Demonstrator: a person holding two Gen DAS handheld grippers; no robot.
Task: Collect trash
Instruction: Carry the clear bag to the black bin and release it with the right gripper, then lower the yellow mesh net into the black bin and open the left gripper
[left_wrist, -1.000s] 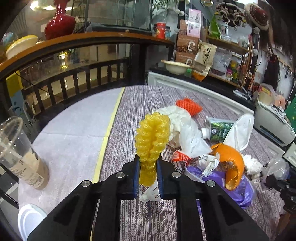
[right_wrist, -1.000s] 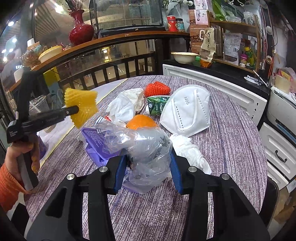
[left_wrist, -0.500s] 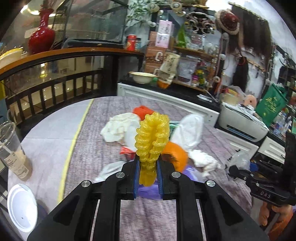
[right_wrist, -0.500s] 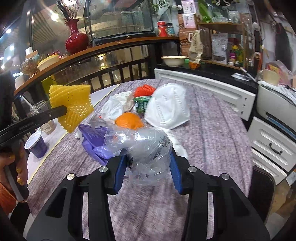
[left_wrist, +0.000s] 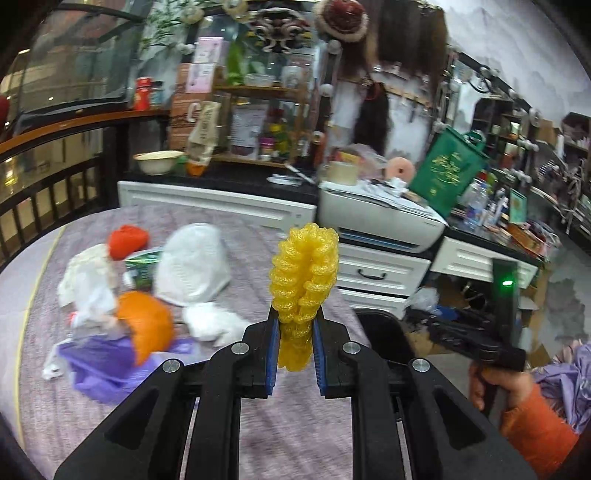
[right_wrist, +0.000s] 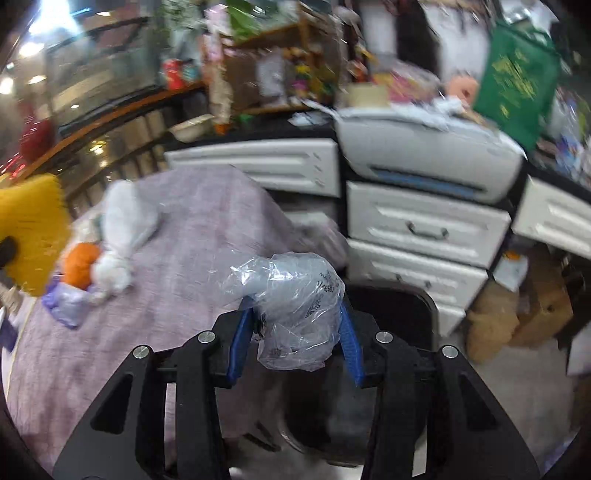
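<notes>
My left gripper (left_wrist: 295, 325) is shut on a yellow foam fruit net (left_wrist: 304, 280), held upright above the table's right part. My right gripper (right_wrist: 295, 314) is shut on a crumpled clear plastic bag (right_wrist: 295, 306), past the table's edge and over a dark bin (right_wrist: 391, 310). The right wrist view shows the yellow net (right_wrist: 29, 229) again at the far left edge. The left wrist view shows the right gripper (left_wrist: 417, 317), its jaws hidden, held by a hand with an orange sleeve (left_wrist: 532, 428). Left on the table lie an orange peel (left_wrist: 147, 321), a white mask (left_wrist: 192, 262), a purple bag (left_wrist: 99, 365) and white tissue (left_wrist: 210, 321).
The round table (left_wrist: 295, 424) has a purple woven cloth. White drawers (right_wrist: 424, 229) and a printer (left_wrist: 380, 218) stand behind it. A green bag (left_wrist: 447, 173) and cluttered shelves fill the back. Cardboard boxes (right_wrist: 524, 310) sit on the floor at the right.
Both grippers have swung to the right, away from the trash pile, each keeping its grip. The right one now hangs past the table's edge over the dark bin.
</notes>
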